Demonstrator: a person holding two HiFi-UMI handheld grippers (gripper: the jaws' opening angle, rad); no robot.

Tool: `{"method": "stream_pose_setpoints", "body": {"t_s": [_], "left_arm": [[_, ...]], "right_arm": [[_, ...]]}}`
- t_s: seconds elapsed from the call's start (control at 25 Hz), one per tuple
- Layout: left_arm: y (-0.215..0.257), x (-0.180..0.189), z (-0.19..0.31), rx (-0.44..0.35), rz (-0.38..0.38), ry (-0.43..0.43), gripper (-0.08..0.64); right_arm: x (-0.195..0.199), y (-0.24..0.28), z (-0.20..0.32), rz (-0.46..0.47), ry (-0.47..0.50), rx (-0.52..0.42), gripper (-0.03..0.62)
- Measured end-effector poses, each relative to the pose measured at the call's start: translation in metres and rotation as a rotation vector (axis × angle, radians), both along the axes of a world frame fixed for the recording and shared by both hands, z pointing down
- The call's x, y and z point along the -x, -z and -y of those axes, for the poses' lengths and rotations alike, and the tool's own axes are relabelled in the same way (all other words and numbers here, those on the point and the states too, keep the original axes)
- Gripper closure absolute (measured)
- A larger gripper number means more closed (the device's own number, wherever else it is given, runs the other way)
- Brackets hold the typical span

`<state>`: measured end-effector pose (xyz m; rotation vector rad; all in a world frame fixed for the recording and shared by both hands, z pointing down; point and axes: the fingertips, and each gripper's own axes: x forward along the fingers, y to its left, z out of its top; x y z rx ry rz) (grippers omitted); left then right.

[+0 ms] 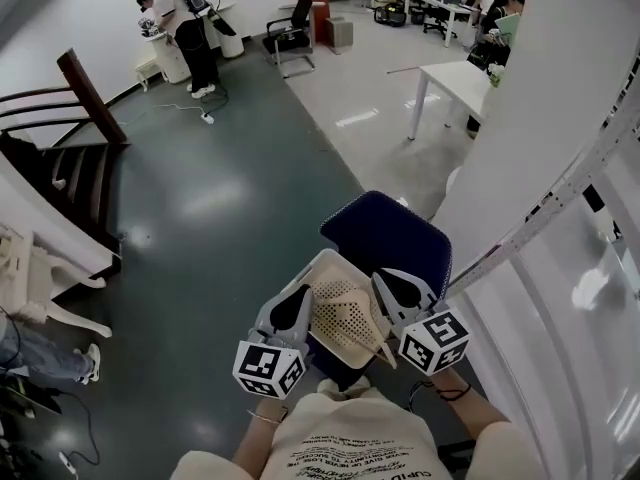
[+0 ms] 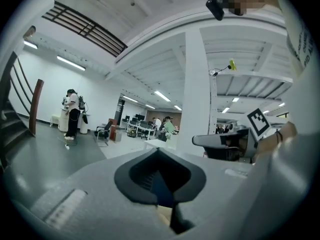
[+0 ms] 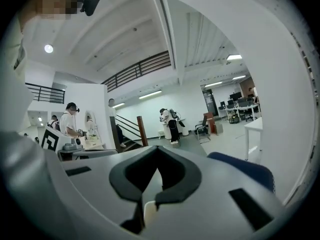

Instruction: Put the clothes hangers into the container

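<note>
Holding left tool and right tool clenched on nothing, flanking the container sitting on a blue chair; showing no clear clothes hangers, only a beige perforated piece inside. Risking clipping the rim and tipping it off the seat. Crowding the white wall at right, leaving open floor left and ahead.
</note>
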<state>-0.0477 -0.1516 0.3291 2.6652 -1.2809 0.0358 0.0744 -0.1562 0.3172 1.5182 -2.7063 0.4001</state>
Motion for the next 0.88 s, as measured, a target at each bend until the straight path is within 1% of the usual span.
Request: {"method": "stream_pose_setpoints", "body": {"t_s": [0.24, 0.48, 0.72, 0.88], "left_arm": [[0.032, 0.016, 0.006, -0.068, -0.022, 0.039, 0.538], [0.053, 0.026, 0.008, -0.129, -0.010, 0.079, 0.538], [0.063, 0.031, 0.008, -0.156, -0.003, 0.106, 0.538], [0.063, 0.031, 0.009, -0.156, 0.000, 0.118, 0.538]], "right_arm": [[-0.008, 0.041, -0.001, 0.016, -0.006, -0.098, 0.589], [-0.016, 0.064, -0.001, 0.020, -0.018, -0.170, 0.589], [-0.022, 0.070, -0.001, 0.015, -0.032, -0.204, 0.591], [-0.030, 0.068, -0.001, 0.010, -0.046, -0.208, 0.591]]}}
